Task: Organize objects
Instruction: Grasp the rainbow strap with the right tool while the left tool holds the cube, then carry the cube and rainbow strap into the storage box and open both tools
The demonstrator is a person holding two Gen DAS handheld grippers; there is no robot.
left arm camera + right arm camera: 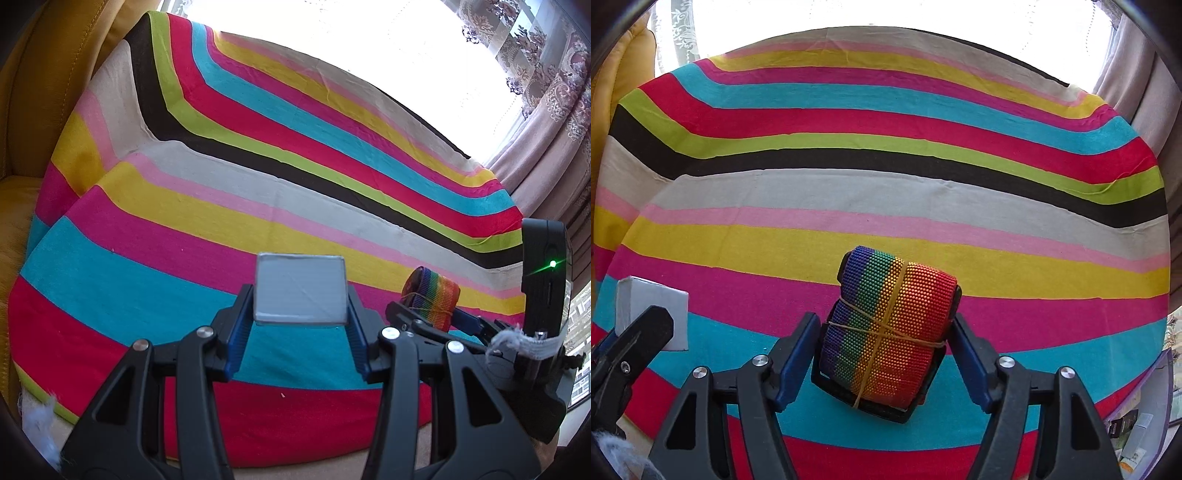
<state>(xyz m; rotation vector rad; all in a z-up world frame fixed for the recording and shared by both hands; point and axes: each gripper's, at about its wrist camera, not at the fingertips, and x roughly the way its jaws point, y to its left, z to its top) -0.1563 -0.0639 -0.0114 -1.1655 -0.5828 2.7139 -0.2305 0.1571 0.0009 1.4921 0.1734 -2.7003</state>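
Note:
My left gripper (300, 295) is shut on a small white box (301, 288) and holds it over the striped cloth (184, 229). My right gripper (884, 332) is shut on a rolled rainbow strap (886, 332) tied with a rubber band and fitted with a black buckle. The rainbow strap (432, 295) and the right gripper also show at the right of the left wrist view. The white box (652, 310) and a left finger (635, 339) show at the left edge of the right wrist view.
The multicolour striped cloth (886, 184) covers a round table. A yellow sofa (48, 92) stands to the left. Patterned curtains (546, 92) and a bright window lie behind. Small boxes (1134, 439) sit low at the right, off the table.

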